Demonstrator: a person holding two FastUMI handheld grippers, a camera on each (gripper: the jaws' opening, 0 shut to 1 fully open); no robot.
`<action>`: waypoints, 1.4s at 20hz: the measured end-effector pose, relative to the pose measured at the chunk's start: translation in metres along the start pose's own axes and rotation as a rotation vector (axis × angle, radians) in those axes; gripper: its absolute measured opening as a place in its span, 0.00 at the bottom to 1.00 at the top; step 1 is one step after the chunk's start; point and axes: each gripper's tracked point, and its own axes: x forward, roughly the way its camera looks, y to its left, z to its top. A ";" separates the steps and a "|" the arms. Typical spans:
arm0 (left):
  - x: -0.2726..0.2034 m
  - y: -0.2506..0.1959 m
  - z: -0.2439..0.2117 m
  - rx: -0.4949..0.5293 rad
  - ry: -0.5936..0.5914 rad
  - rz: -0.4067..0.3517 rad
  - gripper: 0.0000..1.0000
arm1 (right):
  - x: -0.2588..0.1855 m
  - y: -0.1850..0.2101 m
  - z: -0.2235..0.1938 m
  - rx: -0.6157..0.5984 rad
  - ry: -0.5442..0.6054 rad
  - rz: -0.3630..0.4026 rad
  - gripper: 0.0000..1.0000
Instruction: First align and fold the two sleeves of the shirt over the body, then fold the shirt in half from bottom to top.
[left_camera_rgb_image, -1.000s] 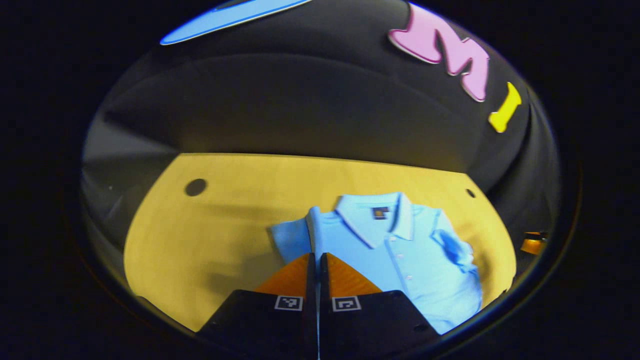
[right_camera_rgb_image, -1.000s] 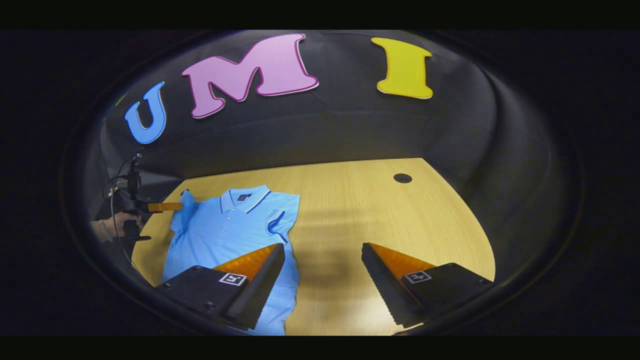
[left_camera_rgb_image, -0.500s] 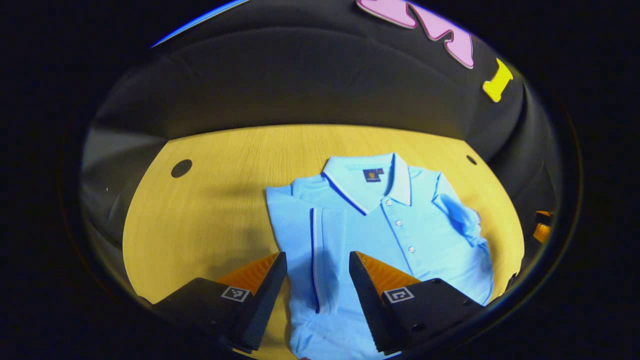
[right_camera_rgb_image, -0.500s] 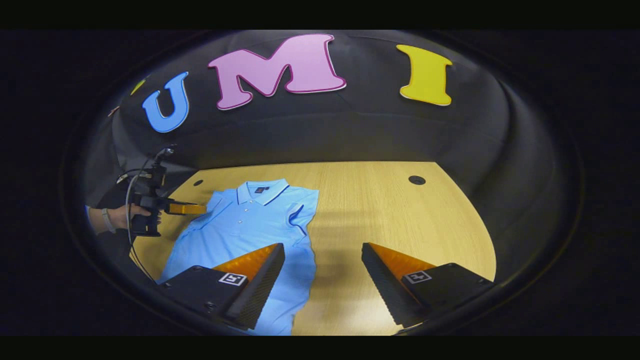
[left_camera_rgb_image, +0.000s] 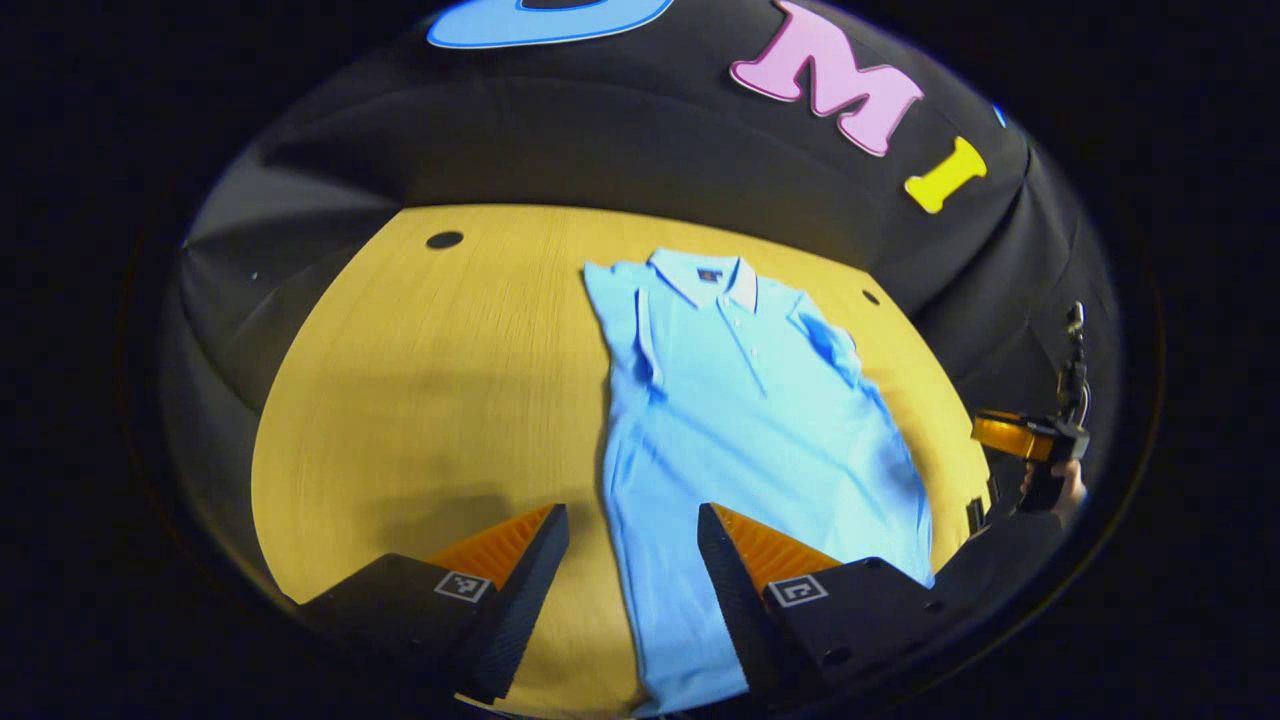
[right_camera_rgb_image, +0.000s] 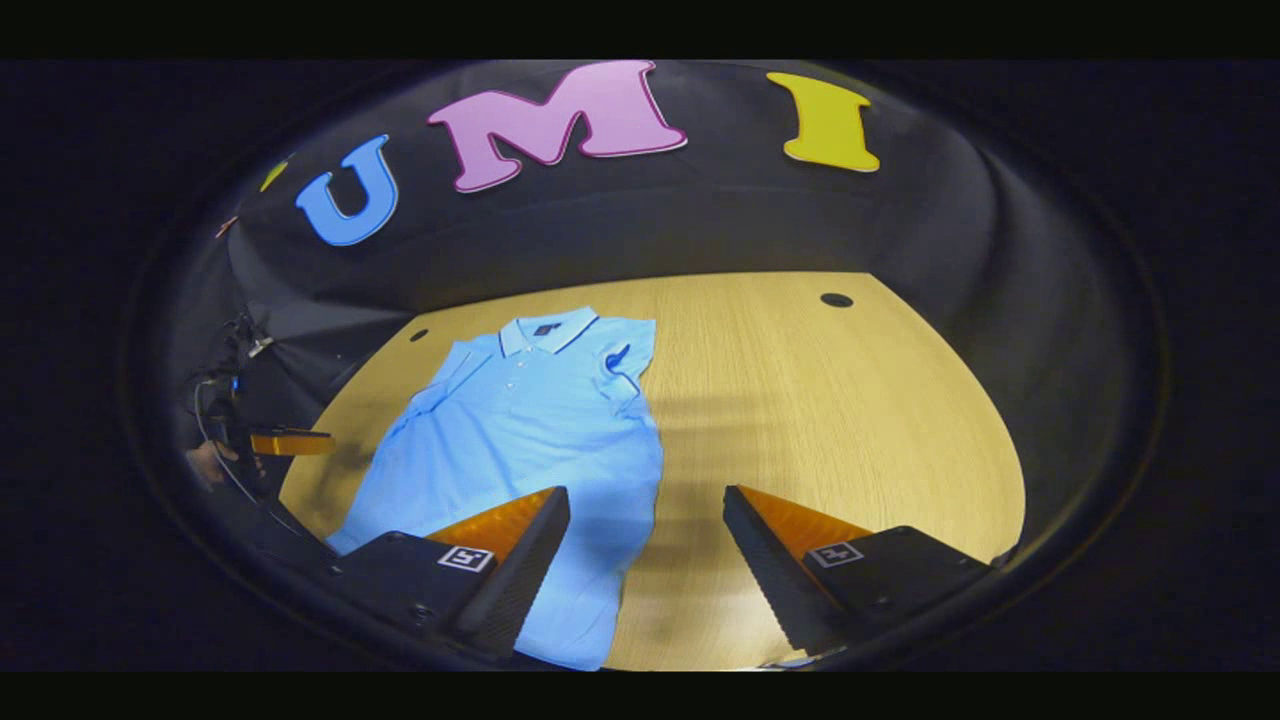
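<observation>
Both grippers, left (left_camera_rgb_image: 632, 560) and right (right_camera_rgb_image: 646, 545), I hold with fingers spread wide, gripping nothing. Below them the light blue short-sleeved polo shirt (left_camera_rgb_image: 745, 420) lies flat, collar toward the table's far edge, both sleeves folded over its body. Its soft knit rests on the smooth light wooden table (right_camera_rgb_image: 830, 400), with round cable holes (right_camera_rgb_image: 836, 299) near the far corners.

No legible text; shirt (left_camera_rgb_image: 750, 420) collar label too small.
</observation>
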 end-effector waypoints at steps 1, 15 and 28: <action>-0.008 -0.001 -0.021 -0.006 0.026 0.005 0.86 | -0.004 0.004 -0.013 0.001 0.015 0.003 0.98; -0.023 -0.038 -0.146 -0.079 0.211 -0.024 0.86 | -0.035 0.039 -0.160 0.169 0.274 0.059 0.90; -0.016 -0.052 -0.158 0.031 0.233 0.014 0.53 | -0.036 0.067 -0.200 0.332 0.534 0.088 0.23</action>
